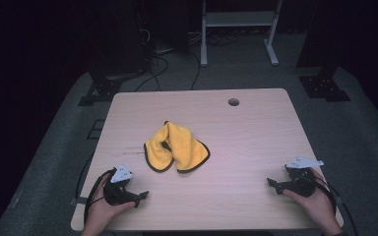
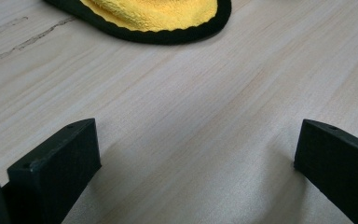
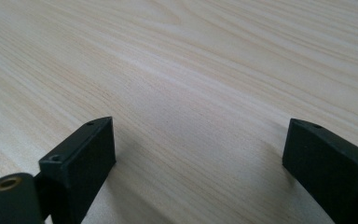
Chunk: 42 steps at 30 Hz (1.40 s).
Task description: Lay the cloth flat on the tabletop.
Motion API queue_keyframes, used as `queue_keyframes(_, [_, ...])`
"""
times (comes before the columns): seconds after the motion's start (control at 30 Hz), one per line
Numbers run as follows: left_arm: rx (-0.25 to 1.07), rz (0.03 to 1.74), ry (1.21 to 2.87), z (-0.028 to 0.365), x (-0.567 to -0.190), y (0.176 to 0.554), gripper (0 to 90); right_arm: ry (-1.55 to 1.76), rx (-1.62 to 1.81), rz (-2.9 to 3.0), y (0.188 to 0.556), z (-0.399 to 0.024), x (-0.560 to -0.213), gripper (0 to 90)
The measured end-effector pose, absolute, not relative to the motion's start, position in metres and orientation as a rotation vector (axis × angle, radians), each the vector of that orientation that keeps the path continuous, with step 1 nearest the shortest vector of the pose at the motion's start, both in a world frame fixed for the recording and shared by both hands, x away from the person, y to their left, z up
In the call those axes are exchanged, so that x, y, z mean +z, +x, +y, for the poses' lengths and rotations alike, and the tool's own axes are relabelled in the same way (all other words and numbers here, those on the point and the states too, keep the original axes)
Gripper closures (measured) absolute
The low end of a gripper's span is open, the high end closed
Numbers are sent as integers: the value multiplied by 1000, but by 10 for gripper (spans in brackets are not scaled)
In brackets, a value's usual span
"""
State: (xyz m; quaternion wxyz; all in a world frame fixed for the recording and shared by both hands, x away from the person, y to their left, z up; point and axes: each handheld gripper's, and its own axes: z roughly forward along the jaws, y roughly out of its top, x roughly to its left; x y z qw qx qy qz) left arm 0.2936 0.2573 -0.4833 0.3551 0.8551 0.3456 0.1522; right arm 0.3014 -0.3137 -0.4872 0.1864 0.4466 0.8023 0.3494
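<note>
Both of our hand-held grippers, left hand-held gripper and right hand-held gripper, rest released at the lower frame, so grabbing only one layer of the crumpled yellow cloth at center may drag it across the surface.

Cloth, mid frame in high view: bright yellow w/ thin black edging all round; fuzzy texture in left gripper view, top of frame. Table: pale wood, fine lengthwise grain, a few darker streaks left of the cloth; small grey-rimmed hole upper right. Left gripper, lower left: black body, pale grey plate on top. Right gripper, lower right: same black + pale grey. Floor: grey carpet. Backdrop black; white frame legs at top.
</note>
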Motion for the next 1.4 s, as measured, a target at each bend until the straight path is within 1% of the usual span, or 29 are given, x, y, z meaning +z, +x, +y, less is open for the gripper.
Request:
queue_keyframes(0.13, [406, 904, 2190, 259, -483, 293, 25, 1257, 984, 2259, 301, -314, -487, 81])
queue_keyframes(0.23, [413, 917, 2164, 262, -482, 292, 90, 1257, 984, 2259, 301, -314, -487, 81])
queue_keyframes(0.33, [423, 939, 2143, 266, -481, 292, 204, 1257, 984, 2259, 301, -314, -487, 81])
queue_keyframes(0.4, [403, 959, 2128, 267, -480, 293, 227, 1256, 984, 2259, 302, -314, -487, 80])
queue_keyframes(0.6, [381, 956, 2099, 261, -471, 300, 196, 1256, 986, 2258, 303, -313, -487, 81])
queue_keyframes(1.07, [437, 909, 2044, 230, -439, 335, 140, 1245, 987, 2265, 303, -313, -487, 81])
queue_keyframes(1.4, [447, 886, 2036, 208, -429, 363, 108, 1242, 987, 2271, 302, -312, -487, 81])
